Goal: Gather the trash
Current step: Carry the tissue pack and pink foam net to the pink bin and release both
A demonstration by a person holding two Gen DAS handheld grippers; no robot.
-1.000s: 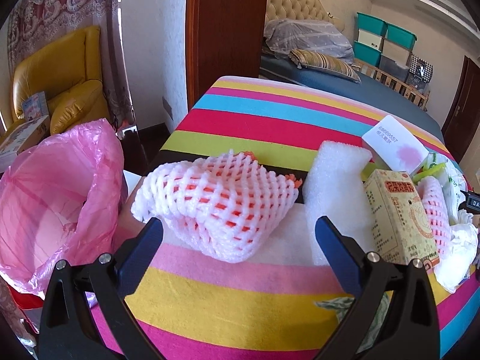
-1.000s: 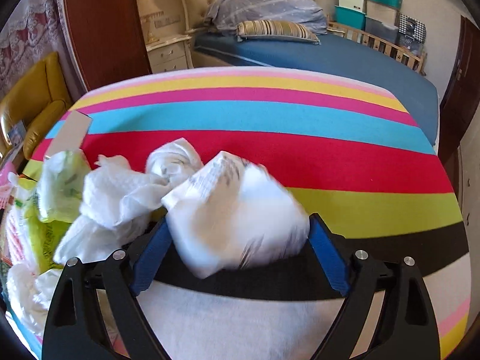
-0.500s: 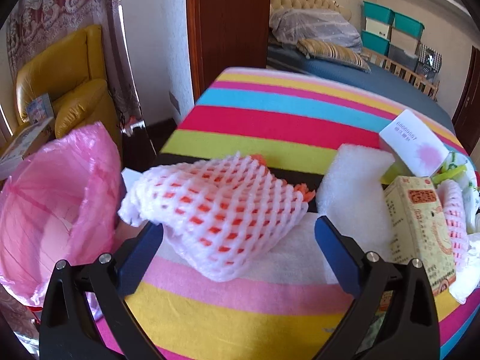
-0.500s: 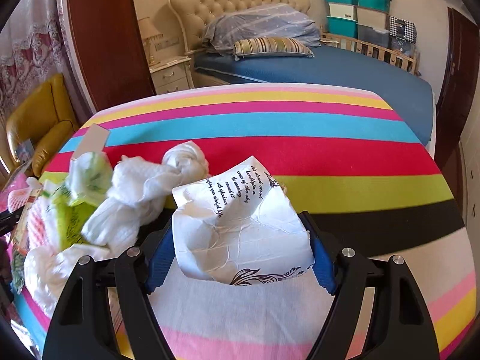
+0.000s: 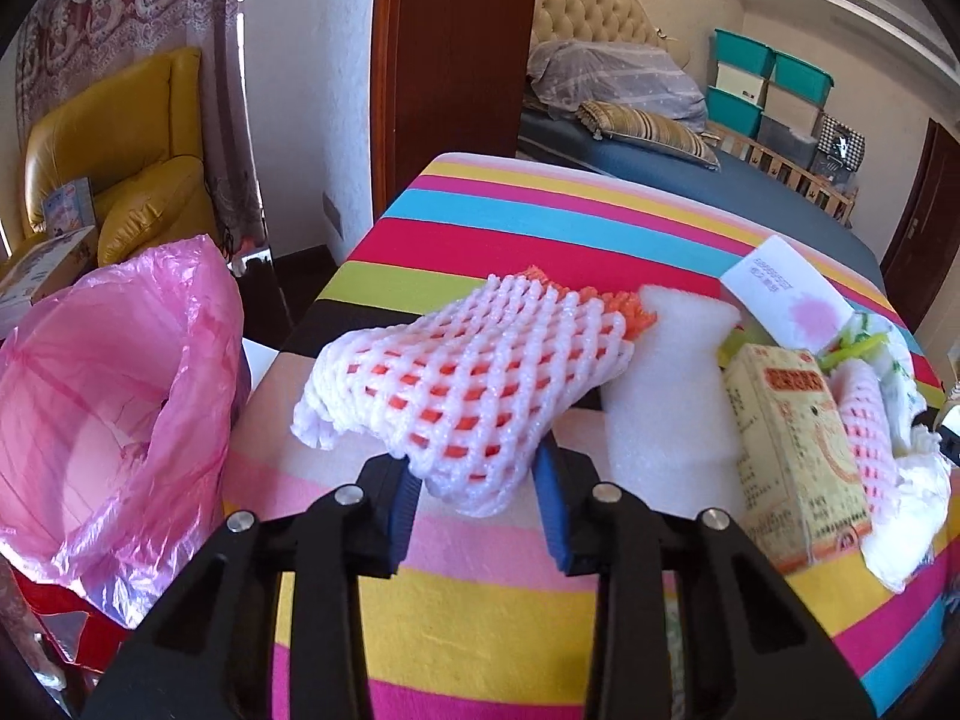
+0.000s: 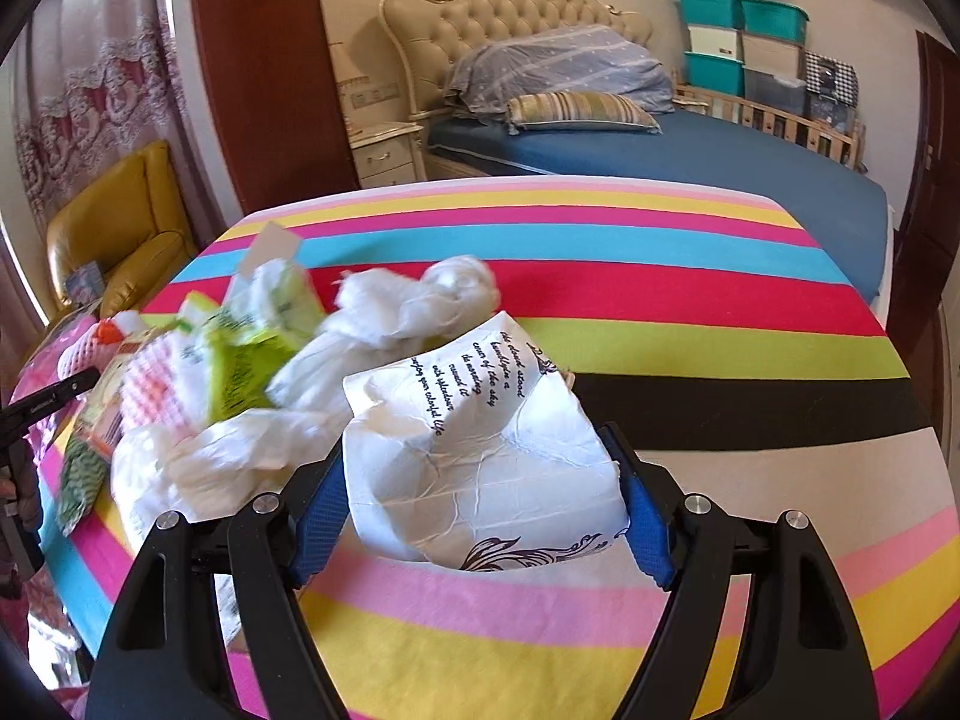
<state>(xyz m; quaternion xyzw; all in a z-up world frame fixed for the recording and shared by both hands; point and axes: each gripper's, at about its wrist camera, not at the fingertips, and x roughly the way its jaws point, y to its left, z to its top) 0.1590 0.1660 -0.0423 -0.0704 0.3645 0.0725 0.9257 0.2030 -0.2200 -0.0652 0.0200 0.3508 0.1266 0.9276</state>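
Observation:
My left gripper (image 5: 477, 495) is shut on a white foam fruit net (image 5: 474, 372) with orange inside and holds it above the striped table (image 5: 480, 618). A pink trash bag (image 5: 114, 420) stands open at the table's left edge. My right gripper (image 6: 480, 516) is shut on a crumpled white paper with black print (image 6: 480, 450), lifted off the striped cloth. Left of it lies a pile of white tissues (image 6: 414, 306) and a green wrapper (image 6: 258, 360).
On the table right of the net lie a white foam pad (image 5: 672, 384), a yellow carton (image 5: 792, 450), a white card (image 5: 786, 294) and another pink net (image 5: 864, 432). A yellow armchair (image 5: 114, 150) stands behind the bag. A bed (image 6: 660, 156) lies beyond the table.
My left gripper closed on the foam net and lifted it. My right gripper closed on the printed paper and raised it off the table.

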